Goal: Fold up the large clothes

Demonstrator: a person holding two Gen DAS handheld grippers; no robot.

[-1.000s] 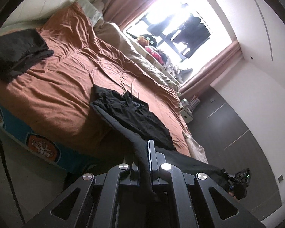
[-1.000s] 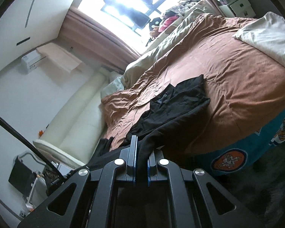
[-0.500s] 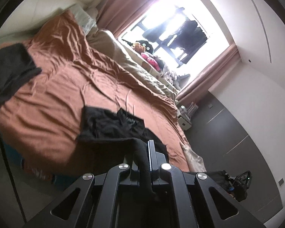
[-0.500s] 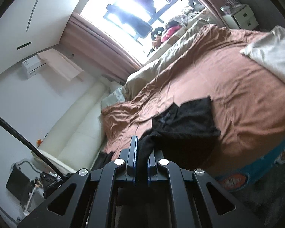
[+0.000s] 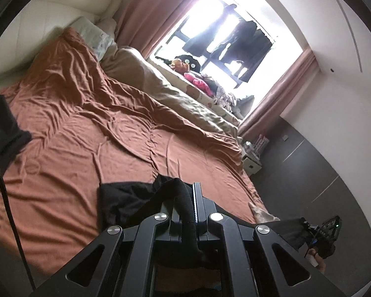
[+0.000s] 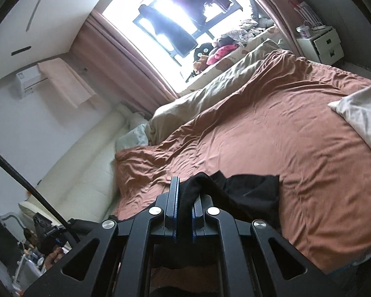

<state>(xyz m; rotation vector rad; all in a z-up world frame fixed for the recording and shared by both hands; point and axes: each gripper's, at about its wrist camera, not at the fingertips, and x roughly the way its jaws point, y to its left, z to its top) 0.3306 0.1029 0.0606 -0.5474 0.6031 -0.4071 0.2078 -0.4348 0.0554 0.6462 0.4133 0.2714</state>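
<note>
A black garment (image 5: 126, 200) lies on the rust-brown bed sheet (image 5: 106, 133) near the bed's front edge. My left gripper (image 5: 185, 195) is shut on a bunched edge of it, with the cloth running between the fingers. The same garment (image 6: 252, 190) shows in the right wrist view, where my right gripper (image 6: 185, 193) is shut on another bunched edge. Both grippers hold the cloth just above the sheet (image 6: 272, 133), and most of the garment is hidden under them.
A second dark garment (image 5: 2, 128) lies at the left of the bed. A beige duvet (image 5: 175, 91) runs along the window side. A pale pillow (image 6: 361, 113) sits at the right. A white nightstand (image 6: 326, 42) stands by the dark wardrobe.
Both grippers have moved forward over the bed with the black garment. The spread part of the garment now looks smaller and lies closer under the fingers.
</note>
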